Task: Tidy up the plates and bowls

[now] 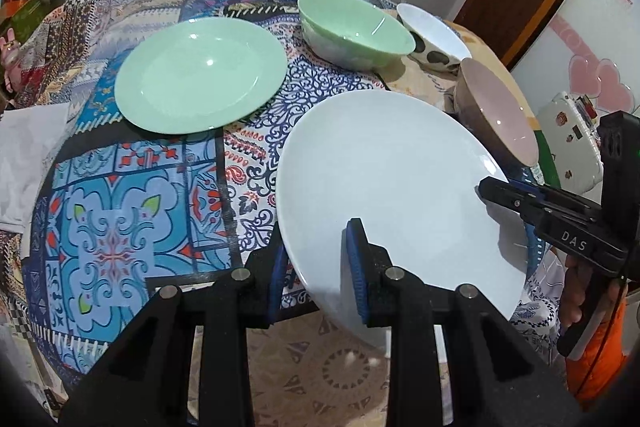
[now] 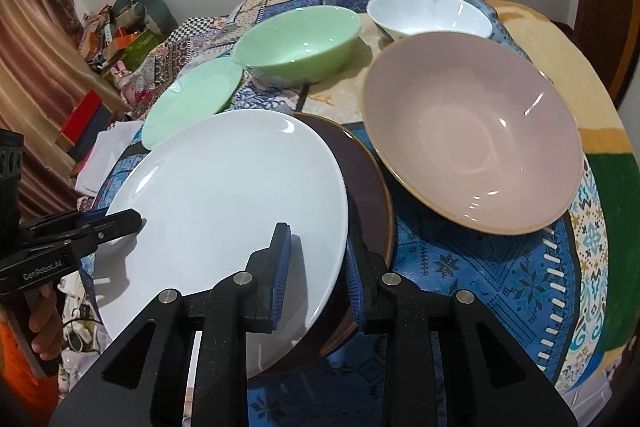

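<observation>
Both claws pitched steeply down over the bench (image 1: 132,187). Left claw (image 1: 320,267) nipped on near-left rim of white plate (image 1: 392,179); right claw (image 2: 316,267) nipped on its opposite rim. Plate tilted, held above dark plate (image 2: 368,195). Green plate (image 1: 200,75), green bowl (image 1: 356,31), spotted bowl (image 1: 436,39), pink bowl (image 2: 472,131) sit beyond.

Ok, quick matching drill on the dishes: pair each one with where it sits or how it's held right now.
1. white plate
2. brown plate
3. green plate
4. pink bowl

a. flat on the tablecloth, apart from the stack
b. clamped at both edges by the hand-held grippers
c. under the white plate
d. right of the stacked plates

Pairs: 1-b, 2-c, 3-a, 4-d
</observation>
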`<state>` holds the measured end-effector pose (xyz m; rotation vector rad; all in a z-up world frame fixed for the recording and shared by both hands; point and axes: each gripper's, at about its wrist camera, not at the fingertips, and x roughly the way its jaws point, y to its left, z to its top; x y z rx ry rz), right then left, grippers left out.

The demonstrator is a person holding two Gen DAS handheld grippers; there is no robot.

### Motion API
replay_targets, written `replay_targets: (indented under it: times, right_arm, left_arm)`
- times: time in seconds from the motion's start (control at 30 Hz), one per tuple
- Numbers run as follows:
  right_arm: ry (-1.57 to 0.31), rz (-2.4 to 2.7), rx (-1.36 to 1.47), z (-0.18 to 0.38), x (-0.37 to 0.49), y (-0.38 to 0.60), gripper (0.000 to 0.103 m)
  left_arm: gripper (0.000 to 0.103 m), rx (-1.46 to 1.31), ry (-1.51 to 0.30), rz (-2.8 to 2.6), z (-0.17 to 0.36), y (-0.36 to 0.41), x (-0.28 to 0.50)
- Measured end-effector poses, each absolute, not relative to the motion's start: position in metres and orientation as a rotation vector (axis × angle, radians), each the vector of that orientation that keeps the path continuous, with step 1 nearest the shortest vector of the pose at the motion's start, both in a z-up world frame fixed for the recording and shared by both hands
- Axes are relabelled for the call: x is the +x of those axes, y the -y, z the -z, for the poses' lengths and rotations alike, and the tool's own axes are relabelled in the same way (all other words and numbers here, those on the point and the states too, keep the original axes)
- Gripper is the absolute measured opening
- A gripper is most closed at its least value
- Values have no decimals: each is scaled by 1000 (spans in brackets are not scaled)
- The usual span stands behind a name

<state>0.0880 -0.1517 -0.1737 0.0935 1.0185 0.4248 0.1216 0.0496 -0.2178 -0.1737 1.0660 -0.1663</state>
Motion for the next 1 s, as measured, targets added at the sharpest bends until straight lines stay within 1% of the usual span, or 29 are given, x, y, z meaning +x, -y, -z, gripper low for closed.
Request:
replay_targets:
  times: [0.47, 0.83, 0.9, 1.0]
  right_arm:
    - [-1019, -396, 88, 174, 91, 159, 24]
    - [-1007, -388, 58, 170, 91, 164, 24]
    - [-995, -351, 19, 168, 90, 161, 27]
    - [-980, -358, 9, 164, 86, 162, 27]
  left_arm:
    - [30, -195, -1114, 173, 237, -45, 139]
    - [31, -171, -1112, 173, 243, -39, 141]
    - [31, -148, -1107, 166, 242, -37, 140]
    - [31, -143, -1101, 169, 239, -36, 137]
